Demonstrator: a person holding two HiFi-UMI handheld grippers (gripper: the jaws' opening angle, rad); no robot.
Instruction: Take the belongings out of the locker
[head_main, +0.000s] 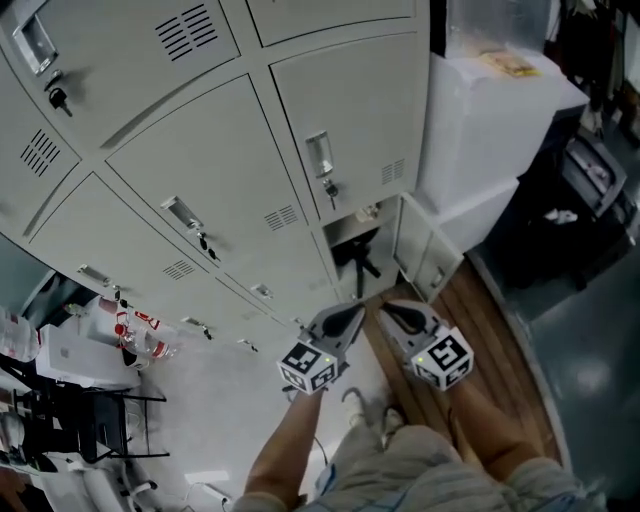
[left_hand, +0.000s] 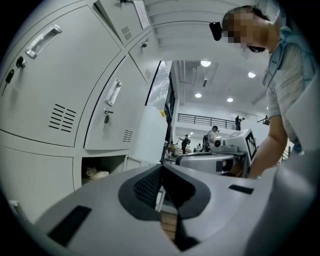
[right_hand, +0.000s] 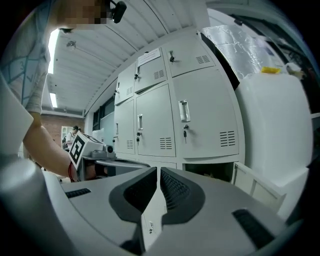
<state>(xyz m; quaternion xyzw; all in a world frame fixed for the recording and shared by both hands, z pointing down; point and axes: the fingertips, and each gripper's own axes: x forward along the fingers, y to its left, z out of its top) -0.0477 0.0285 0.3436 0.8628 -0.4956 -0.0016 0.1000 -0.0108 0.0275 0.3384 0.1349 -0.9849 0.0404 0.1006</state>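
Observation:
The bottom locker (head_main: 352, 228) in the grey bank stands open, its door (head_main: 418, 252) swung out to the right. Inside it a dark object (head_main: 360, 256) shows in the head view. The left gripper view shows a pale crumpled thing (left_hand: 96, 173) on the floor of the locker (left_hand: 102, 162). My left gripper (head_main: 353, 312) and right gripper (head_main: 386, 309) hover side by side just in front of the opening, apart from it. Both point at it. The left gripper (left_hand: 161, 171) is shut and holds nothing. So does the right gripper (right_hand: 158, 174), which faces the open locker (right_hand: 215, 170).
The other locker doors (head_main: 200, 150) are closed, with keys in their locks. White stacked units (head_main: 485, 130) stand right of the lockers. A black trolley (head_main: 90, 410) and red-labelled bottles (head_main: 135, 335) are at left. My feet stand on wooden boards (head_main: 490, 330).

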